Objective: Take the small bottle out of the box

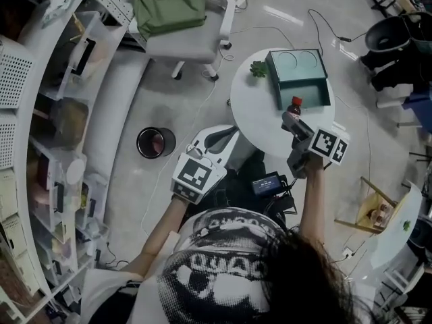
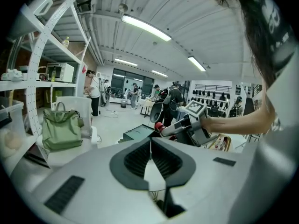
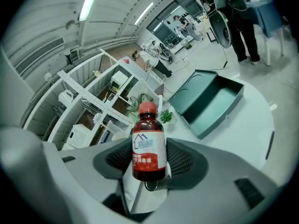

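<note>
A small brown bottle [image 1: 295, 104] with a red cap and a white label is clamped upright between the pads of my right gripper [image 1: 291, 117], above the round white table [image 1: 253, 106] and just in front of the open teal box [image 1: 278, 86]. In the right gripper view the bottle [image 3: 148, 143] fills the gap of the right gripper [image 3: 149, 166], and the box [image 3: 210, 101] lies empty beyond it. My left gripper [image 1: 219, 140] hangs beside the table's near-left edge with its jaws together and nothing in them; in its own view the left gripper [image 2: 150, 146] faces the bottle's red cap [image 2: 159, 125].
A small green plant [image 1: 258, 68] sits on the table left of the box. An office chair with a green bag [image 1: 169, 5] stands behind, a black bin [image 1: 155, 142] on the floor to the left, white shelving [image 1: 54, 113] along the left wall, and a fan [image 1: 388, 32] at the far right.
</note>
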Motion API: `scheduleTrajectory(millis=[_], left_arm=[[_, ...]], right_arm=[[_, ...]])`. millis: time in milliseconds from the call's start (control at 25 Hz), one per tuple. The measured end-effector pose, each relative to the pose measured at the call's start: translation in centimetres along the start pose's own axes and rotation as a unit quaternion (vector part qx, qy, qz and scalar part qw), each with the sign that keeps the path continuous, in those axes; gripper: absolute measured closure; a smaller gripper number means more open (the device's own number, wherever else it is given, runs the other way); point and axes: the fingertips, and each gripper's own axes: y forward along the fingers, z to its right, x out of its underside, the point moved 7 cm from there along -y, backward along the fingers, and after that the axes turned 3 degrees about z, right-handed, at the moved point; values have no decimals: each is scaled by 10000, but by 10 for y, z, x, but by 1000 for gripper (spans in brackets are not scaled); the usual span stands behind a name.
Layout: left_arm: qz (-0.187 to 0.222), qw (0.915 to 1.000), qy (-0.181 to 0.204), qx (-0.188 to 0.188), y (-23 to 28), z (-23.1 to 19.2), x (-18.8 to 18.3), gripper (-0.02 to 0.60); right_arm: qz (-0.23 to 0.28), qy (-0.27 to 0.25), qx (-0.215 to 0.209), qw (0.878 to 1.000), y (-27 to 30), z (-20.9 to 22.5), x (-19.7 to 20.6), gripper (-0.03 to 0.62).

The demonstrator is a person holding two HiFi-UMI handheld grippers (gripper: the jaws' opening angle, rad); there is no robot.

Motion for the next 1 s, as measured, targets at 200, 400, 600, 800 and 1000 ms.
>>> scheduleTrajectory(millis=[200, 400, 600, 800, 1000], left_arm=[[-34, 9998, -4, 211, -15, 1, 7, 565], [-109, 9992, 6, 373, -21, -3, 15, 565], [-130, 9987, -5, 486, -19, -5, 19, 565], [-102, 9987, 77, 498, -14, -2, 15, 565], [-13, 9993, -27, 363, -11, 8, 11, 565]], right_arm=[[252, 153, -99, 9995, -16, -22, 28, 370], [384, 248, -158, 9988, -26, -34, 45, 370], [399, 305, -222, 9985, -37, -45, 58, 370], [259, 326, -383, 9984, -43, -52, 68, 370], [48, 222, -482, 9986, -51, -53, 70, 370]])
